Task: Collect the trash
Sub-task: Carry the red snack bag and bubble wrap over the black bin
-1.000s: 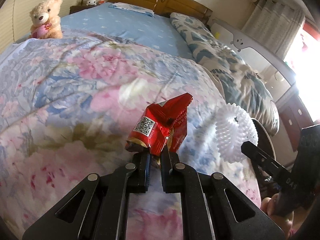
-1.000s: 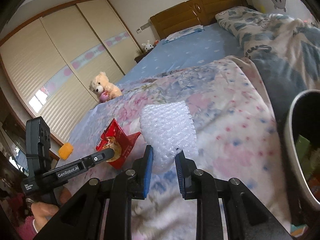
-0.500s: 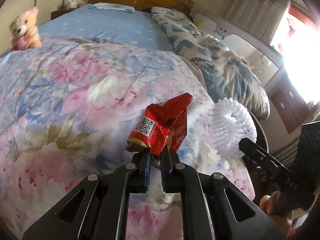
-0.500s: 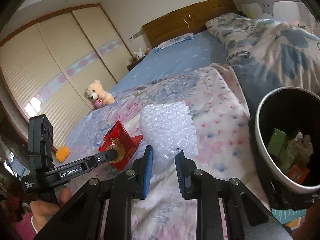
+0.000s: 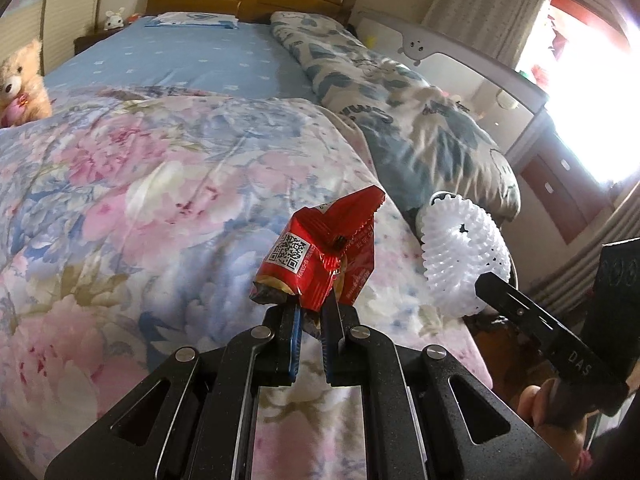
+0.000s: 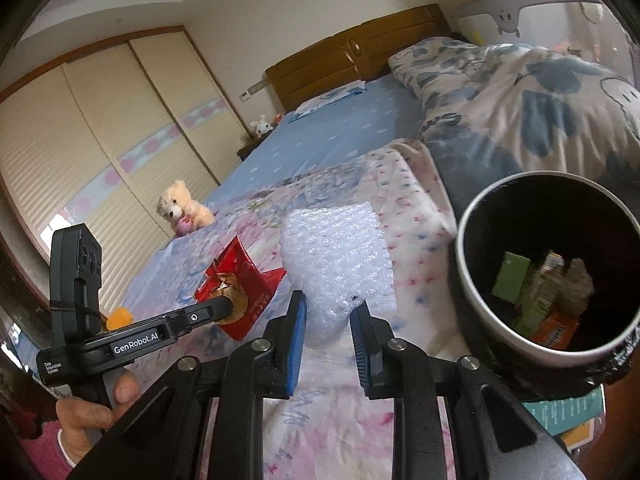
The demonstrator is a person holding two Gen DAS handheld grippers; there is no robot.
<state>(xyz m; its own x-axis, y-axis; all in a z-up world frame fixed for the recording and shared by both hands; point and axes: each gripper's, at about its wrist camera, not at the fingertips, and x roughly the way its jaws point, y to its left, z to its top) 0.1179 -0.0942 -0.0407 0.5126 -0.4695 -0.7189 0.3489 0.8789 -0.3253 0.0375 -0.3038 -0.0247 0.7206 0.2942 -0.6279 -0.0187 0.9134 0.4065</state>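
Left tongs [image 5: 310, 322] clamped on red wrapper [image 5: 320, 256], right tongs [image 6: 328, 320] clamped on bubble wrap [image 6: 340, 264], both lifted over bed [image 5: 140, 200], likely for dropping into bin [image 6: 472, 280] at 3 o'clock.

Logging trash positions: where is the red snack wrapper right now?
The red snack wrapper is pinched in the left claw, held above the floral quilt, left of the white foam net.
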